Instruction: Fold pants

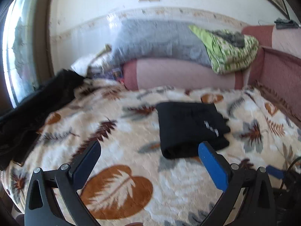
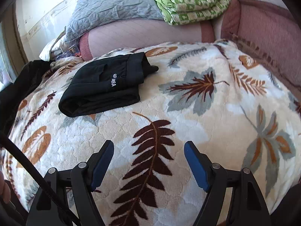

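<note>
Nearest to the cameras are the two grippers, both held above a fleecy blanket [image 2: 188, 101] printed with brown, orange and grey leaves. The left gripper [image 1: 149, 150] has its fingers spread wide apart with nothing between them, and its blue pads [image 1: 212, 166] are over the blanket; the view from this side is blurred. The right gripper [image 2: 149, 148] is also released, its fingers apart and empty, over a large dark brown fern leaf of the pattern. A thin black cable [image 2: 33, 171] crosses the lower left corner of the right wrist view. Farther on, the black pants [image 2: 105, 86] lie folded into a compact thick bundle on the blanket, apart from both grippers, with small white letters showing on the upper layer. At the left edge of the bed there is another dark garment [image 1: 32, 113], lying loose. Behind the blanket a pink bolster [image 2: 143, 35] lies across the bed, and on it rest a grey quilt [image 2: 112, 9] and a green patterned cover [image 2: 191, 3]. Behind these things stands a pale wall [image 1: 112, 0].
</note>
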A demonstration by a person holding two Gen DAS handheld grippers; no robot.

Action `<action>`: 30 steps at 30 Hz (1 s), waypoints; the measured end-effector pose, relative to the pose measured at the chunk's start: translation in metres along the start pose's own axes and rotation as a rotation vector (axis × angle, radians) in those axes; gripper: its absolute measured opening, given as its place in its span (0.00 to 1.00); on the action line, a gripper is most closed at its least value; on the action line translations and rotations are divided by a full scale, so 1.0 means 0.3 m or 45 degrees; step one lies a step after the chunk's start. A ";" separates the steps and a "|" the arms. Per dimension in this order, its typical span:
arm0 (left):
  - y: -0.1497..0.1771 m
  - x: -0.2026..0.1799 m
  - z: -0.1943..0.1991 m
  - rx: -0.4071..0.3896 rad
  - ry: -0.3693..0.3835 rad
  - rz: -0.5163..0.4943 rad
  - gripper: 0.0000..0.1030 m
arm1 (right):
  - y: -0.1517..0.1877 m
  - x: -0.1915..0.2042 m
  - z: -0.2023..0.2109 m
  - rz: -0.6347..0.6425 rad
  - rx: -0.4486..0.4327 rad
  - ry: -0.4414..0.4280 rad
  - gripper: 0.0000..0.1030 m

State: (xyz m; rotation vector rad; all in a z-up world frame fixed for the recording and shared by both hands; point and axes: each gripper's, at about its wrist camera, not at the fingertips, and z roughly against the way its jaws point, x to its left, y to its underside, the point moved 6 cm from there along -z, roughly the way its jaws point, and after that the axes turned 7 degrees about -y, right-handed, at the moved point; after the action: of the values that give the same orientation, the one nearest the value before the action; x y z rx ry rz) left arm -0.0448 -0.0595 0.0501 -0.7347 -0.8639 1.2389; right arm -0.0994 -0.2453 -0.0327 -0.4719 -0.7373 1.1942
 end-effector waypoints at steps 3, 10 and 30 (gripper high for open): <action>0.055 -0.024 -0.050 0.093 -0.001 -0.041 1.00 | -0.004 -0.002 -0.001 0.022 -0.014 0.016 0.79; 0.120 -0.035 -0.125 0.246 0.050 -0.026 1.00 | 0.006 -0.024 -0.047 0.010 0.030 0.030 0.79; 0.184 -0.025 -0.198 0.439 0.136 0.054 1.00 | 0.026 -0.013 -0.073 0.050 0.059 0.063 0.81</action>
State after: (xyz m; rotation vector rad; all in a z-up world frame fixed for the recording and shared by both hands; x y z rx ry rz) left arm -0.0208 -0.0576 -0.0276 -0.5373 -0.5305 1.3309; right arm -0.0894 -0.2454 -0.0540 -0.4778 -0.6587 1.2298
